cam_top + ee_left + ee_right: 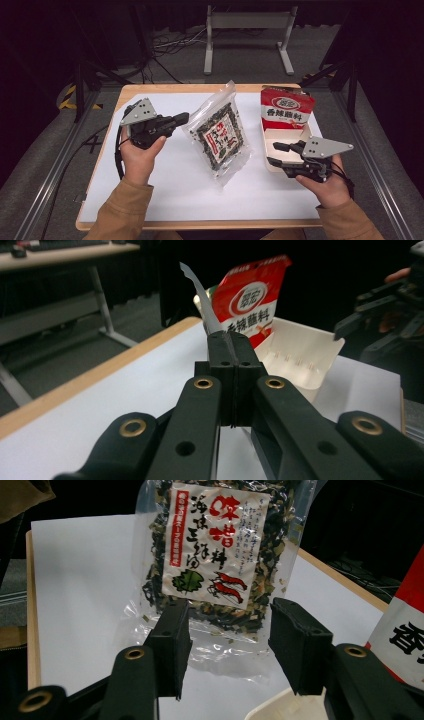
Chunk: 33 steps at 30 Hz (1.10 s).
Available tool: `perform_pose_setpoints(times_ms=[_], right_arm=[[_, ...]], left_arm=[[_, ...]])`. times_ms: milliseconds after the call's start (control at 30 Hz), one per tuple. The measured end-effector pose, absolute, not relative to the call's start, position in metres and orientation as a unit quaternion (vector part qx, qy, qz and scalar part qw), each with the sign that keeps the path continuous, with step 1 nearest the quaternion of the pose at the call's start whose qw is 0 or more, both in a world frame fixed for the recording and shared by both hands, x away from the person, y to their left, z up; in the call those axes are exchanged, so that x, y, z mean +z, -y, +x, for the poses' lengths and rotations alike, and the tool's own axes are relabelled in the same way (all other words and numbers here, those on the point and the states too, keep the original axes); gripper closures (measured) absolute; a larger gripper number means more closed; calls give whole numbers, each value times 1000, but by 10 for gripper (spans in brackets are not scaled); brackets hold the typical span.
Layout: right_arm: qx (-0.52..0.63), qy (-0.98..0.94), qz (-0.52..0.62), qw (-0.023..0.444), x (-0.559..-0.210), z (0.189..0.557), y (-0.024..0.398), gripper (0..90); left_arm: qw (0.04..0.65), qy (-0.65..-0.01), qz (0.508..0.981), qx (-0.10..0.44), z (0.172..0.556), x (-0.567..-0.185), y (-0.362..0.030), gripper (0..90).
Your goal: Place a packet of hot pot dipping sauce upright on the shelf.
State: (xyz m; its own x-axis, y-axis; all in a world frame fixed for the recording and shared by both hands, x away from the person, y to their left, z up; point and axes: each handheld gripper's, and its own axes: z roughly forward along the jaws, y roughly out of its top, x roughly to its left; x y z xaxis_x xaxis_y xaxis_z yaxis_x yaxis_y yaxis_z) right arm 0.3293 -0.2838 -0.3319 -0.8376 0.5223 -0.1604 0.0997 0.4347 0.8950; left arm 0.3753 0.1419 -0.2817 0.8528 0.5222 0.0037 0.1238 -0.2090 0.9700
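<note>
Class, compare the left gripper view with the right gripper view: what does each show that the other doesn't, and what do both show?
Left gripper view, not the right: the left gripper shut on the clear edge of the bag, the inside of the tray, and the right gripper, open. Right gripper view, not the left: the bag's printed label with red shrimps, behind its own open jaws. Both: the bag, the red pouch, part of the tray and the white table.

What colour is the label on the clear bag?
White with red and black writing on the clear bag; right gripper view shows it best.
</note>
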Motion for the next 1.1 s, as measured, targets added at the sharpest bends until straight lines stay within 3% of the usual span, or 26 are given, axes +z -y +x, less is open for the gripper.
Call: perform_pose_setpoints(times_ms=[500, 833, 1100], right_arm=[[505, -819, 173, 210, -313, 354, 262, 382], [501, -826, 161, 200, -298, 374, 249, 383], [496, -836, 144, 185, -295, 391, 236, 322]], left_arm=[[607, -138, 764, 170, 338, -261, -134, 900], [610, -127, 766, 160, 331, -261, -128, 900], [613, -127, 765, 151, 329, -262, -128, 900]])
